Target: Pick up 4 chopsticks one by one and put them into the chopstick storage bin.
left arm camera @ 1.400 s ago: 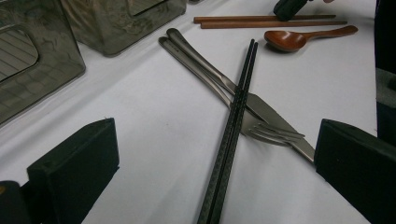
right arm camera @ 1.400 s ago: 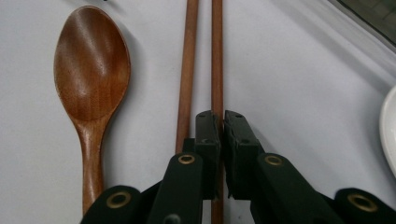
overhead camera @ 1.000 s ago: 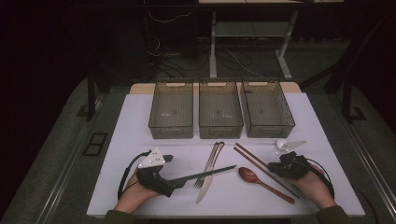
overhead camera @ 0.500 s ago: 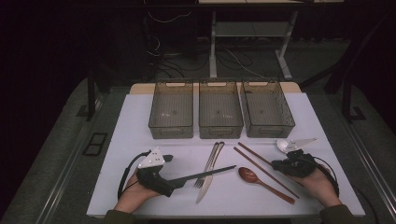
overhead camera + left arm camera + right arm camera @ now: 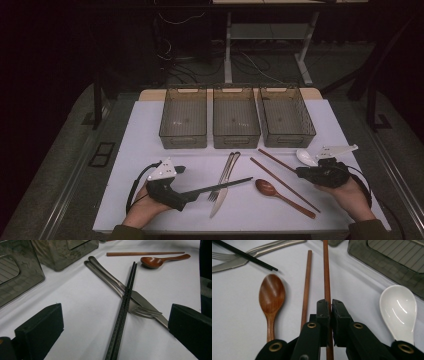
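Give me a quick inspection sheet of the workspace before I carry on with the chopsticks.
Surface: white tabletop, bare around the cutlery.
Job's things: wooden chopstick in grip; second wooden chopstick lying beside it; black chopsticks crossed over fork and knife; three grey bins look empty.
Clutter: wooden spoon and white spoon lie loose.
Grippers: right gripper fingers shut on the wooden chopstick; left gripper fingers open, black chopsticks between them.
Cables: left cable and right cable trail clear of the cutlery.
Surroundings: dark floor, desk frame behind.
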{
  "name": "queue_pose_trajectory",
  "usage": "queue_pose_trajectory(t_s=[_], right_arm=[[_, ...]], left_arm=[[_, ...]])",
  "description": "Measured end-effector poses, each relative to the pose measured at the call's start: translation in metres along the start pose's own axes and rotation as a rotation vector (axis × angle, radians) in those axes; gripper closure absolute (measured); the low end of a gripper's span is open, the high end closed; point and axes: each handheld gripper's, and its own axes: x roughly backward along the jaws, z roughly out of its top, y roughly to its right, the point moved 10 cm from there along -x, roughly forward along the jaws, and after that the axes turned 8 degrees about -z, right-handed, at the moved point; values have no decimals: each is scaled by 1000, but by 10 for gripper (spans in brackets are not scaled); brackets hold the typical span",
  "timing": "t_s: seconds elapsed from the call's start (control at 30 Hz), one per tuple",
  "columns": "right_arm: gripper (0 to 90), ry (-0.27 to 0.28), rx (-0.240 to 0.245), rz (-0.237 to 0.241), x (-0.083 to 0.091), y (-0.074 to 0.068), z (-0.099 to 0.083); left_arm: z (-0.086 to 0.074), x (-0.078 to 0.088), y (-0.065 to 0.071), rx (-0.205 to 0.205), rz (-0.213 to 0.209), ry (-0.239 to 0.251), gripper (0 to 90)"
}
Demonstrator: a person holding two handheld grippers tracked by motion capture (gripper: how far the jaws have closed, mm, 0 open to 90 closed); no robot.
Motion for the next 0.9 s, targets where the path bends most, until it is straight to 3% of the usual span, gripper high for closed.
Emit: queue_pose_trajectory(t_s=[0.3,0.5,0.7,0.9], right_arm=[[843,39,1,33,8,-5,9],[843,76,5,58,12,-10,25],[843,94,8,64,7,-13,40],[843,115,13,73,5,-20,55]], left_arm=[[0,0,0,0,-1,5,0],[2,0,-1,5,-3,21,0],[1,0,-1,-10,-4,14,0],[0,1,0,8,-9,32,0]])
